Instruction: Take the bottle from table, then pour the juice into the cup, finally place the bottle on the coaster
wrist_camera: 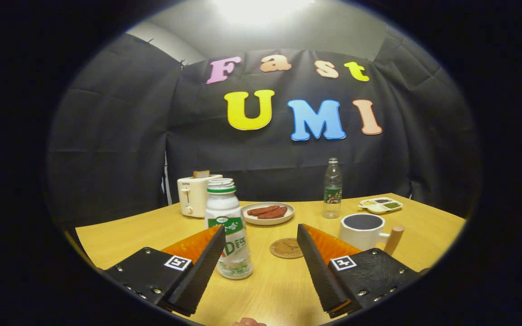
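Stood at the first step, by the look of it: reaching for the bottle, nothing yet taken, poured or set down. Spread beneath everything was the light wooden table (pixel 270 290), with a cream toaster (pixel 194 194) at its far side holding a slice of bread. Nearer, rode the gripper (pixel 261 246) with its fingers spread wide, gripping nothing. Stood upright just ahead of the left finger and inside the gap, hard against that finger's inner edge, was the white plastic juice bottle with green label and open neck (pixel 228 228); whether touching could not be told. Sat beyond the right finger was the white mug with a pale wooden handle (pixel 363 230), apparently empty. Rested farther back, a round white plate of brown sausage pieces (pixel 268 213), a clear slim water bottle (pixel 332 190) and a small divided tray of condiments (pixel 380 204). Lay between the fingers and beyond them, the round brown coaster (pixel 287 248), bare. Called for next, probably: shifting left to centre the juice bottle, then closing on its body.
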